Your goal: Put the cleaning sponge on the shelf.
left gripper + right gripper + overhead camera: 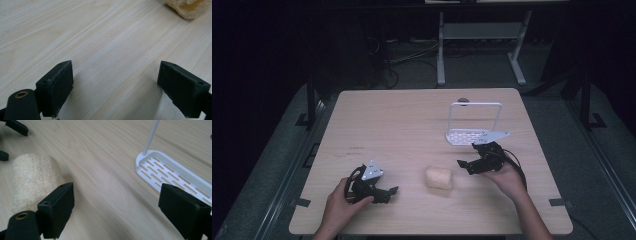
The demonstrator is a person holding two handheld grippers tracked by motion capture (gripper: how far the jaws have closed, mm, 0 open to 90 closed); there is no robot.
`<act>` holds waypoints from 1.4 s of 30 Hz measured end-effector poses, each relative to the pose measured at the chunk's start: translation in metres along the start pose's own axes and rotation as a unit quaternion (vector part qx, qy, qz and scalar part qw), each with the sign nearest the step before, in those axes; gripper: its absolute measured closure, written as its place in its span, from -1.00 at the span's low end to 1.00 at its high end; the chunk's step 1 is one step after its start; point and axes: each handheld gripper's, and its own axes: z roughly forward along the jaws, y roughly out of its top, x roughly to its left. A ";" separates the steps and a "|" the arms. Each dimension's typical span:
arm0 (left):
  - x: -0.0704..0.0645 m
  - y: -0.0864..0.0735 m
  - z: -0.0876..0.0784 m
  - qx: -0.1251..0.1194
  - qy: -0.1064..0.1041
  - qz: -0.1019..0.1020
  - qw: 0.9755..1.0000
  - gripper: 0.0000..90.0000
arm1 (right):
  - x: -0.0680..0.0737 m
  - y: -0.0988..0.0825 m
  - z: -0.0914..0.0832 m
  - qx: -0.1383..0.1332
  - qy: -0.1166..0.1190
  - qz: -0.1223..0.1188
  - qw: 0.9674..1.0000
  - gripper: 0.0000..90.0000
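A pale loofah sponge (439, 178) lies on the wooden table between my two grippers; it also lies at left in the right gripper view (32, 180) and at the top right corner of the left gripper view (187, 7). My left gripper (389, 193) rests near the front left, open, jaws wide apart over bare wood (115, 90). My right gripper (464, 165) is open just right of the sponge, nothing between its jaws (116, 212). A white slotted rack (473, 135) with an upright wire handle stands behind the right gripper (175, 177).
The table's front edge (432, 233) runs close to both hands. A small dark round mark (463, 100) sits near the far edge. Beyond the table are a white desk frame (482, 45) and cables on a dark floor.
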 end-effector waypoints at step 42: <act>0.000 0.000 0.000 -0.001 0.000 -0.003 1.000 -0.72 | 0.044 0.012 0.014 0.005 0.118 -0.060 0.991 -0.71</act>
